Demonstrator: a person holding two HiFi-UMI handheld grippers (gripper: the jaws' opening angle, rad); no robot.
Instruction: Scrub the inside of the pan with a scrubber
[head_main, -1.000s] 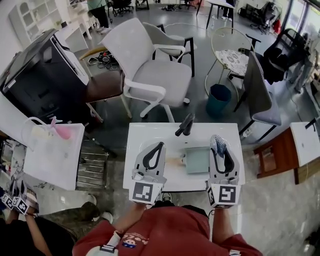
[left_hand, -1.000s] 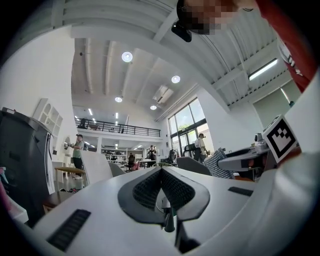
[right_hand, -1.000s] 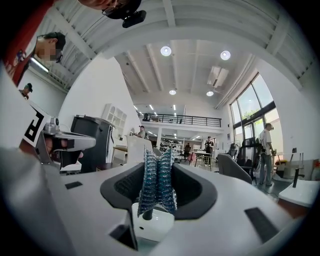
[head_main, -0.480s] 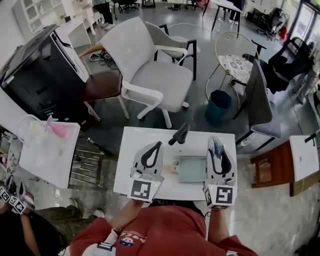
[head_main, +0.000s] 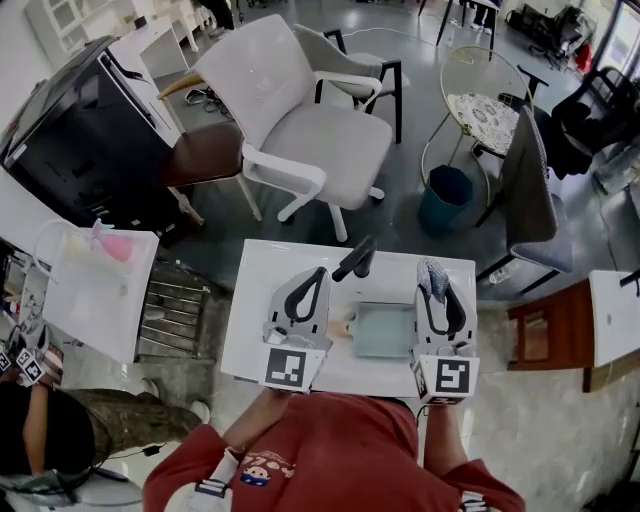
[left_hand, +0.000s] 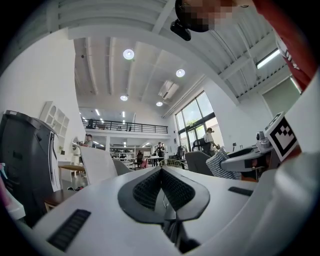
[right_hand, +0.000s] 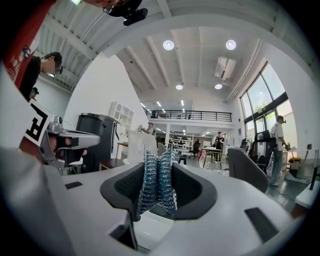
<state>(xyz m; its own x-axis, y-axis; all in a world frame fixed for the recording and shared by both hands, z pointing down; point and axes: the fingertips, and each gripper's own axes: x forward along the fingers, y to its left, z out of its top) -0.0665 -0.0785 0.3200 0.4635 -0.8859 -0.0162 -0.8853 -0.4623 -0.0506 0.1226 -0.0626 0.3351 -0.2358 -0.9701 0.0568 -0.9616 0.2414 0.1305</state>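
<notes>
Nearest the person, the left gripper (head_main: 318, 280) has its jaws clenched on nothing, while the right gripper (head_main: 433, 287) grasps the blue mesh scrubber (right_hand: 157, 182). Between them the square pan (head_main: 385, 332) lies on the white surface (head_main: 255, 290), its dark handle (head_main: 355, 258) pointing away. Over the last second both grippers have barely shifted beside the pan, so scrubbing looks not yet begun. Beyond stands a white chair (head_main: 300, 120).

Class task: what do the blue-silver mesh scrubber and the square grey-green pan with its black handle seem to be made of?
Blue-silver mesh scrubber, clamped in the right gripper: looks like knitted shiny thread, metallic or plastic, from its glinting ridged loops.
Square grey-green pan: probably coated metal, matt and evenly coloured, though too small to be sure.
Black handle: likely plastic, dull and dark.
</notes>
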